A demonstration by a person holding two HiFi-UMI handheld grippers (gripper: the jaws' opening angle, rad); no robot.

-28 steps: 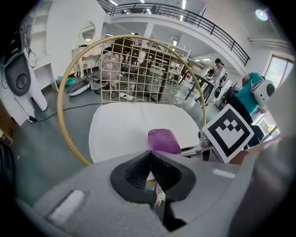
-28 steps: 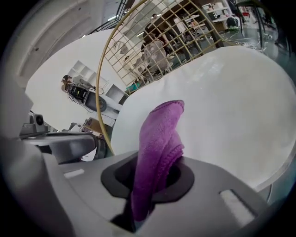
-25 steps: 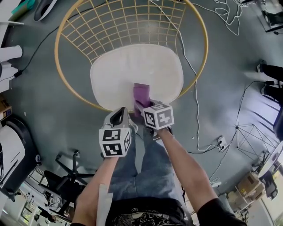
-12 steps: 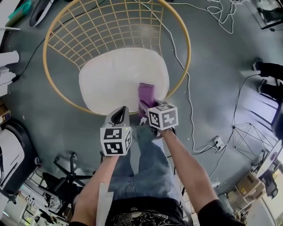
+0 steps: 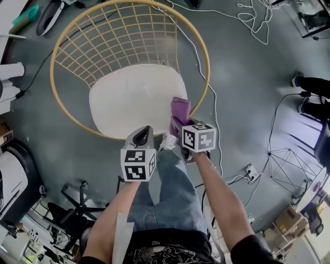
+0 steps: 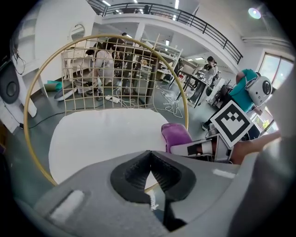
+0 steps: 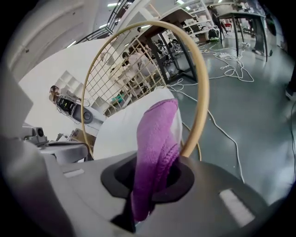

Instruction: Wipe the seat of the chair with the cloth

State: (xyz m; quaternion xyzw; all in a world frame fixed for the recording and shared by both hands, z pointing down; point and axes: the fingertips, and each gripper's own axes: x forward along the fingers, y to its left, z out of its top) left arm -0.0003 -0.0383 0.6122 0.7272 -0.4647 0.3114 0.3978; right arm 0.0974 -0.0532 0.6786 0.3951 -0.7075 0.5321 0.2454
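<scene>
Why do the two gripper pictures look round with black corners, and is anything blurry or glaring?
Left gripper view: a wide-angle lens bends the chair's hoop and blackens the corners; a ceiling lamp glares. Right gripper view: same bending, with the cloth close to the lens and slightly soft. Head view: sharp, evenly lit, no hard shadows on the seat.

Workshop-lab: floor cables (image 5: 256, 20), tripod (image 5: 289, 155), desks (image 6: 196, 87)
</scene>
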